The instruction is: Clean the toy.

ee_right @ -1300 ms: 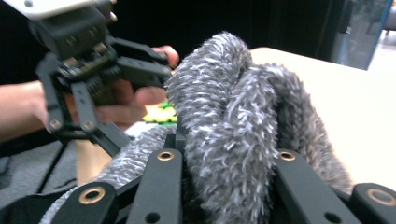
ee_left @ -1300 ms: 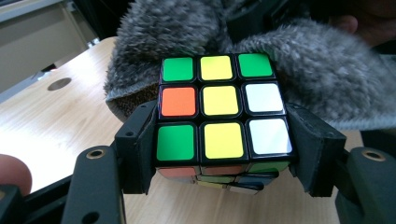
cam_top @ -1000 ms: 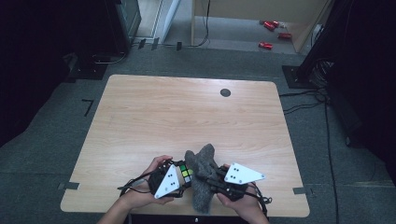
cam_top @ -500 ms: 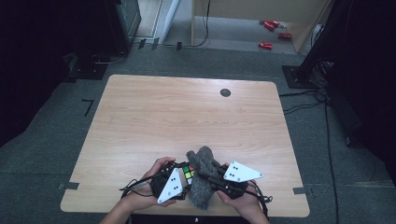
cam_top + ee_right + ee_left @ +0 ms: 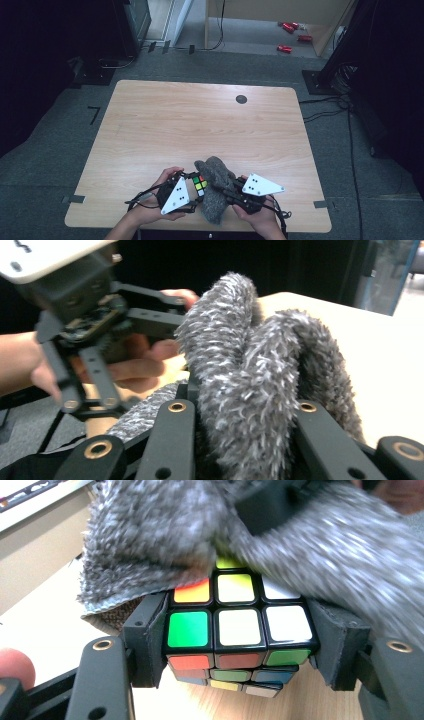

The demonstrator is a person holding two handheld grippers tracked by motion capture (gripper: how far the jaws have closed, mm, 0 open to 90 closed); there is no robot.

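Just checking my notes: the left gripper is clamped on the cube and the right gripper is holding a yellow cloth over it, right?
Not quite: the cloth is grey, not yellow, as the right gripper view shows. The left gripper is indeed clamped on the cube, and the right gripper holds the cloth.

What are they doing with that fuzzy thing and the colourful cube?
A person sits at the wooden table with a gripper in each hand. The left gripper clamps a colourful puzzle cube between its fingers. The right gripper squeezes a fluffy grey cloth and holds it against the top of the cube, as if wiping it. Both are at the near edge of the table.
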